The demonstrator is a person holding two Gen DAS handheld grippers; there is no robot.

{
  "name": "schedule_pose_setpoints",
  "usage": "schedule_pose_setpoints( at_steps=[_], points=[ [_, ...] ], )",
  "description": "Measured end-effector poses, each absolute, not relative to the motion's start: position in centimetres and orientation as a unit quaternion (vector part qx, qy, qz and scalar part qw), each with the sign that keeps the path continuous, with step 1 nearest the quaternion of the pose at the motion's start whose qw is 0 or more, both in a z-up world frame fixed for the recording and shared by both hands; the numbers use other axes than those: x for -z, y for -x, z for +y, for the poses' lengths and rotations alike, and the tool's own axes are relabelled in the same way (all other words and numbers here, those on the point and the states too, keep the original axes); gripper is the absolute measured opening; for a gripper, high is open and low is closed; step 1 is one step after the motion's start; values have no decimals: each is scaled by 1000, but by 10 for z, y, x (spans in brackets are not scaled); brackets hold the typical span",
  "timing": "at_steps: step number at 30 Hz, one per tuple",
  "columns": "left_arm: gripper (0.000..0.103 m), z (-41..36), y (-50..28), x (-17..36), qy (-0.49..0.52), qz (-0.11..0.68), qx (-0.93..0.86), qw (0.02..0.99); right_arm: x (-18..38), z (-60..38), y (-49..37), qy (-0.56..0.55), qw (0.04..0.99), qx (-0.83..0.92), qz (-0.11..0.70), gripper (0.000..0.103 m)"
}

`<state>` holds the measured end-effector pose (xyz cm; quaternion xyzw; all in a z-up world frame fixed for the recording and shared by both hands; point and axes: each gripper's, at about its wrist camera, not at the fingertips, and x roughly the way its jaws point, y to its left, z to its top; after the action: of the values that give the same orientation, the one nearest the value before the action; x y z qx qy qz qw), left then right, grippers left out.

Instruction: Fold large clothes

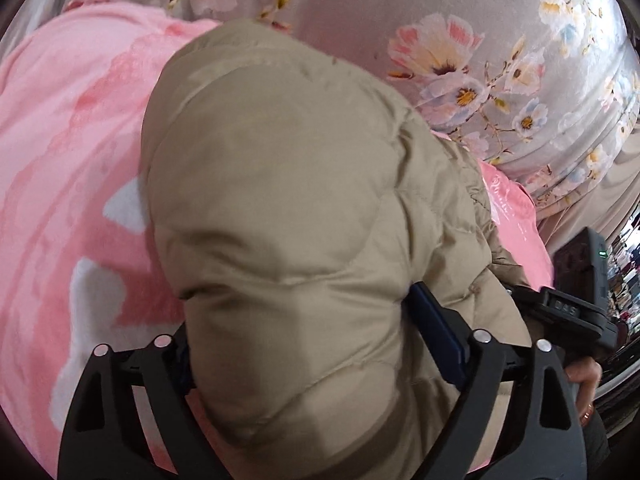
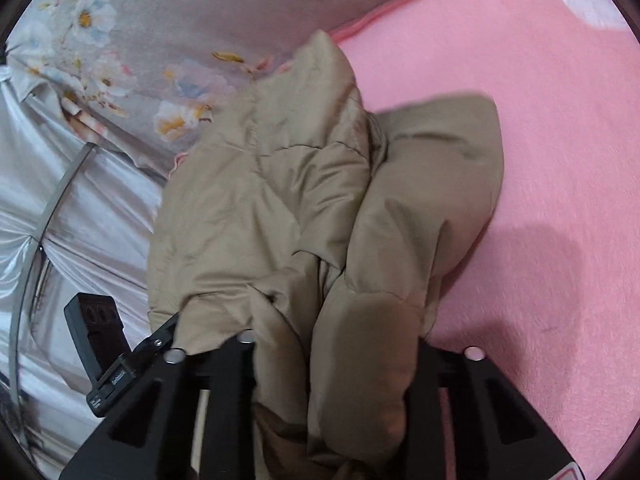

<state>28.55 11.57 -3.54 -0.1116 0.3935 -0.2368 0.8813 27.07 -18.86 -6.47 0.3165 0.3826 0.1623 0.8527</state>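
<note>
The beige puffer jacket lies bunched on the pink blanket, which covers the bed; the grey floral sheet lies beyond the blanket's far edge. The left gripper has its jaws spread wide around a thick padded fold of the jacket, and whether its pads press on the cloth I cannot tell. The right gripper is clamped on a gathered fold of the jacket, near the blanket's edge
</note>
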Motion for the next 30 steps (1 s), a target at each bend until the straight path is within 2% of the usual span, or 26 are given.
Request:
schedule_pose_setpoints(
  at_steps=[2,7,11,15,21,27,29,30],
  points=[
    [76,105,-289,25,79,370,241,894,41,-181,-255,-279,884,-148,346,21],
    [75,70,-311,18,48,339,266,901,2,-172,-229,-188,940,-74,275,21],
    [82,55,-325,26,27,340,234,911,37,-179,-268,-172,925,-22,337,23],
    [88,65,-321,24,25,362,223,905,65,-192,-272,-239,906,-31,348,36],
    [89,74,-282,-4,-41,373,156,914,47,-209,-237,-266,894,-22,360,48],
    [89,84,-244,-27,-35,380,95,920,17,-215,-176,-210,912,34,351,48],
    [89,83,-236,-30,-32,379,86,921,-1,-209,-155,-172,930,57,319,36],
    [89,81,-232,-32,-30,380,85,921,-9,-202,-147,-155,937,49,309,13]
  ],
)
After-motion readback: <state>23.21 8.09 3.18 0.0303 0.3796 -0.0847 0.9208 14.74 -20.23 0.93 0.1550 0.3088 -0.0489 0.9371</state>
